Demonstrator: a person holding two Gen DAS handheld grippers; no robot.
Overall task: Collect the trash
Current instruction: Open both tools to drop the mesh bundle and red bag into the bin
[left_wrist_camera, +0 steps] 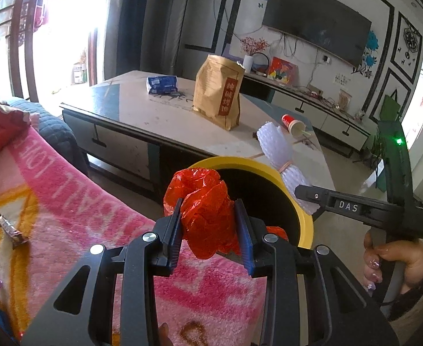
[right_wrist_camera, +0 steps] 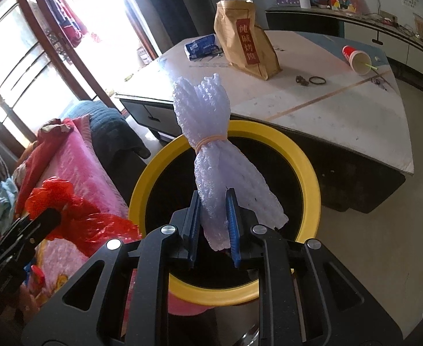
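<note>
While both pieces of trash hang over the bin, the step in hand looks like the drop. Crumpled red plastic bag [left_wrist_camera: 204, 216] sits lower centre of the left wrist view, clamped between the pads of the left gripper [left_wrist_camera: 208, 227], at the near left rim of the yellow-rimmed bin [left_wrist_camera: 305, 222]; part of the bag overhangs the pink blanket [left_wrist_camera: 102, 201] rather than the dark opening. White foam netting bundle [right_wrist_camera: 211, 155], tied with a rubber band, stands centre frame in the right wrist view, its lower end pinched tight in the right gripper [right_wrist_camera: 213, 225], squarely over the bin's mouth. Next move, as I judge it: right jaws part and the bundle should fall straight in; left gripper needs to shift further right over the opening before releasing, or the bag may land on the blanket. Beyond the bin, the coffee table [right_wrist_camera: 341, 121] carries more candidates: brown paper bag [right_wrist_camera: 246, 43], tipped red paper cup [right_wrist_camera: 357, 59], blue packet [right_wrist_camera: 201, 46]. A wrapper [left_wrist_camera: 11, 229] lies on the blanket, left edge of the left wrist view.
</note>
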